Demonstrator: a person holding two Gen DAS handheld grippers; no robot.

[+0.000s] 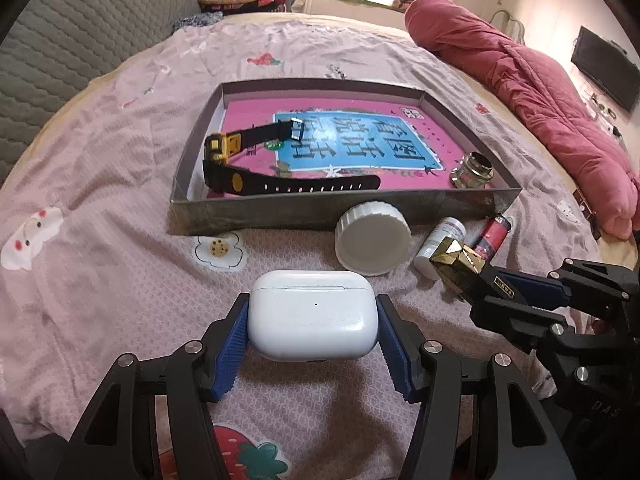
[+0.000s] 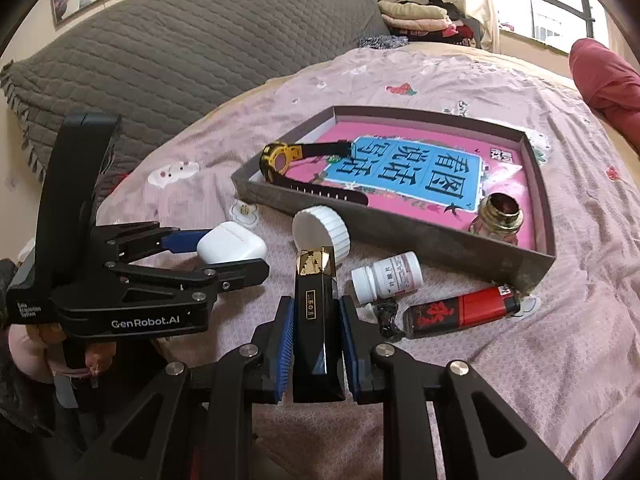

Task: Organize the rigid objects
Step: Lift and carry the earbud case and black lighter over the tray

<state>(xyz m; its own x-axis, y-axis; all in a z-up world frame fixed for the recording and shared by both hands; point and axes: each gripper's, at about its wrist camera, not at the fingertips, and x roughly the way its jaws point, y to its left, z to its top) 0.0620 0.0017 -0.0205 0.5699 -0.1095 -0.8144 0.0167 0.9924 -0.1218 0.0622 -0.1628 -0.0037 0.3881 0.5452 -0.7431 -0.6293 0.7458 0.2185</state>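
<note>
Nearest to the left wrist camera, the left tongs [image 1: 313, 330] are closed on a white earbud case [image 1: 313, 315], with the blue pads pressing its two short sides. The jaws stand rather wide because the case is wide. Nearest to the right wrist camera, the right tongs [image 2: 316, 334] are closed narrowly on a black box with a gold tip [image 2: 315, 312], and the gold tip points away from the camera. Both things are held above the pink bed sheet [image 1: 100, 200].

The landmark is the shallow grey tray [image 1: 256, 216] on the bed. Both held things are on the near side of the tray, outside it. A white round lid [image 1: 374, 242] leans against the near wall of the tray. Just beside the lid, near the tray's near right corner, lie a small white pill bottle [image 2: 386, 276] and a red and black lighter [image 2: 460, 312].

Inside the tray a black and yellow watch [image 1: 248, 160] lies at the left part, on a pink and blue book cover [image 1: 360, 140]. A small glass jar with a metal neck [image 1: 472, 170] stands in the tray's near right corner.

Beyond the tray, to its right, a red quilt [image 1: 520, 80] lies rolled on the bed.
</note>
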